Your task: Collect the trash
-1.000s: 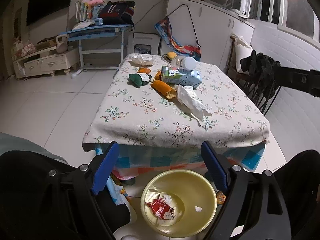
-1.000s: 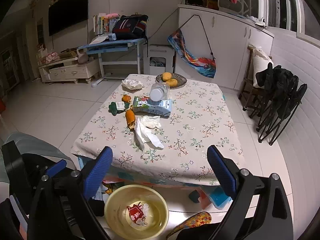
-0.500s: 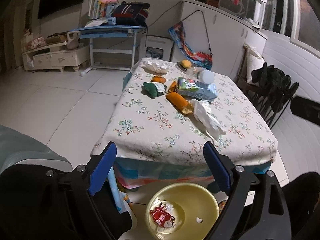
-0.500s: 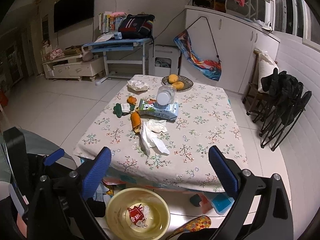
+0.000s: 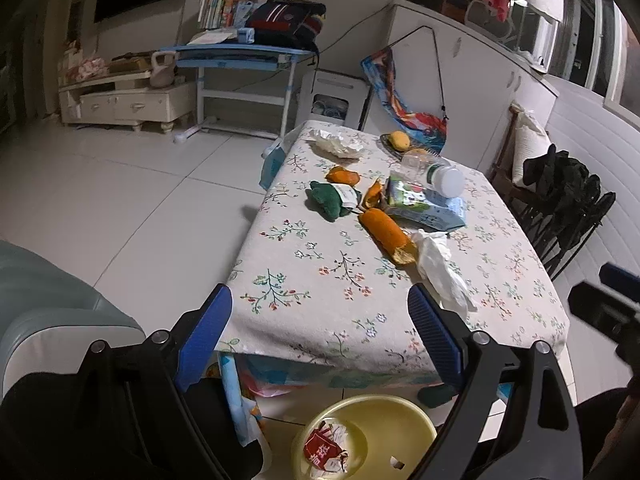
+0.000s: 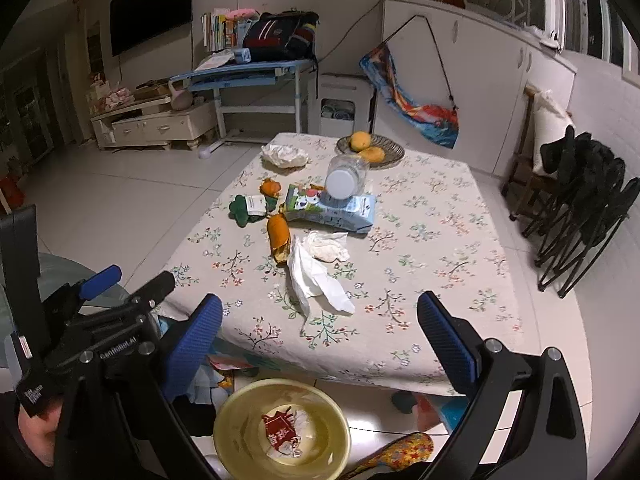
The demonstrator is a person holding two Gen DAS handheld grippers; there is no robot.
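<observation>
A low table with a floral cloth (image 5: 320, 280) (image 6: 440, 240) holds trash: white tissues (image 5: 440, 268) (image 6: 316, 272), orange peel (image 5: 386, 232) (image 6: 278, 234), a milk carton (image 5: 420, 202) (image 6: 332, 206), a plastic jar (image 5: 436, 172) (image 6: 346, 176), a green wrapper (image 5: 330, 200) (image 6: 246, 208) and a crumpled white bag (image 5: 336, 144) (image 6: 284, 155). A yellow basin (image 5: 384, 412) (image 6: 240, 432) on the floor below the near edge holds a red wrapper (image 5: 322, 450) (image 6: 280, 430). My left gripper (image 5: 320, 336) and right gripper (image 6: 320, 340) are both open and empty, short of the table's near edge.
A plate with mangoes (image 6: 370, 148) sits at the table's far end. Black folded chairs (image 6: 580, 208) stand to the right. A blue desk (image 5: 240, 60) and white cabinets line the back wall. A grey seat (image 5: 48, 304) is at my left. Slippers lie on the floor (image 6: 396, 456).
Both grippers have risen and moved closer to the table; the left view has swung so the table sits more to the right. Both stay open and empty.
</observation>
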